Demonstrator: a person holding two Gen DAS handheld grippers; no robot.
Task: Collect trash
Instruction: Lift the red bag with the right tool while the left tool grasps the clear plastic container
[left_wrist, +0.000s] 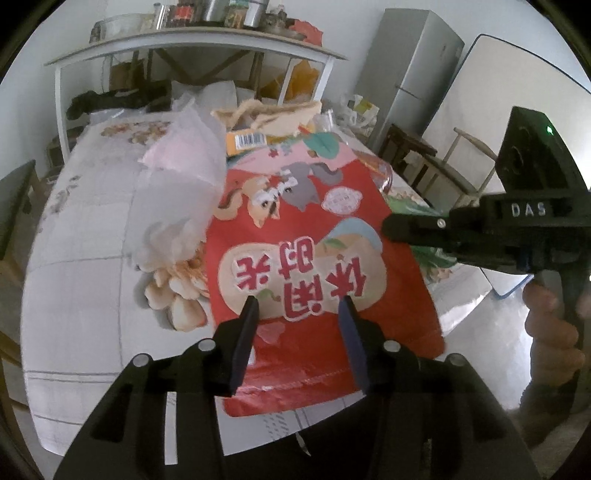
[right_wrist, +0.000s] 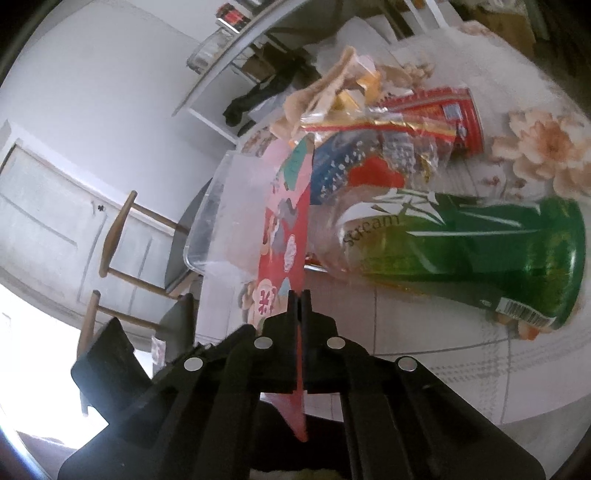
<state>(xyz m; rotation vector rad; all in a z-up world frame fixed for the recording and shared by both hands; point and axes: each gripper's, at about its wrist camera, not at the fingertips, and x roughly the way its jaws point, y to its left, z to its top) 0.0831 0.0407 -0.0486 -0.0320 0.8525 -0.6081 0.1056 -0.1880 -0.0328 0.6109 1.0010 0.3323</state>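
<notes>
The red snack bag (left_wrist: 314, 258) lies over the near edge of the table (left_wrist: 85, 266), printed face up. The right tongs (right_wrist: 299, 295) are clamped flat on its edge, so it shows edge-on in the right wrist view. The left tongs (left_wrist: 299, 306) hover above its face, half spread — no pad touching it that I can see. Beyond lie a clear plastic bag (left_wrist: 184, 173), a green packet (right_wrist: 480, 251) and a red wrapper (right_wrist: 443, 110).

Blurred beyond reading: most print on the green packet (right_wrist: 480, 254); hidden behind the red snack bag (left_wrist: 314, 266): much of the wrapper pile (left_wrist: 273, 125) on the table (left_wrist: 81, 258); cut off by the frame: the hand (left_wrist: 554, 332).
</notes>
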